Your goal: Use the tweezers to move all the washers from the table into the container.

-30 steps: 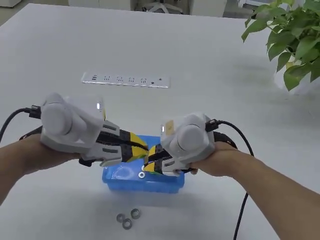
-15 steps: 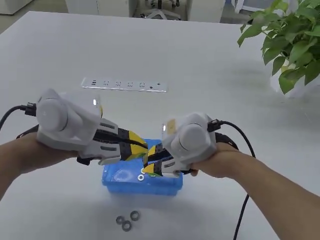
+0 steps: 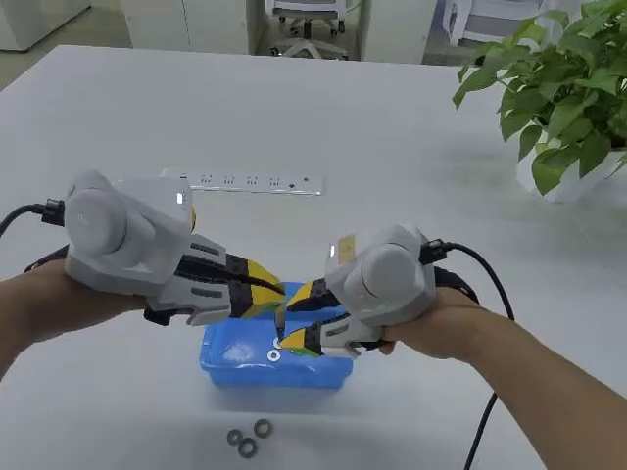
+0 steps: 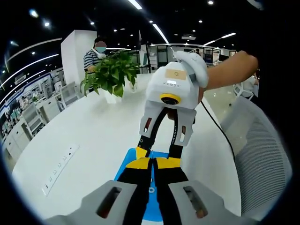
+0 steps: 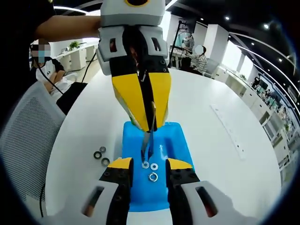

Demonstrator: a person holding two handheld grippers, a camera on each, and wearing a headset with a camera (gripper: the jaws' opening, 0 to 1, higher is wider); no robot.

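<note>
My left gripper (image 3: 269, 294) is shut on thin metal tweezers (image 3: 280, 323), whose tips point down into the blue container (image 3: 235, 370). In the right gripper view the tweezers (image 5: 149, 140) end just above three washers (image 5: 153, 176) lying inside the container (image 5: 176, 136). My right gripper (image 3: 304, 315) faces the left one, open, with a jaw either side of the tweezer tips (image 5: 150, 164). Three more washers (image 3: 247, 438) lie on the table in front of the container, also seen as a washer cluster (image 5: 100, 155) beside it.
A white power strip (image 3: 245, 182) lies beyond the container. A potted plant (image 3: 558, 98) stands at the far right. A black cable (image 3: 485, 431) trails from the right gripper. An office chair (image 5: 28, 136) stands by the table edge.
The head camera has tilted up a little. Both grippers stay over the container, with the tweezers still pointing into it.
</note>
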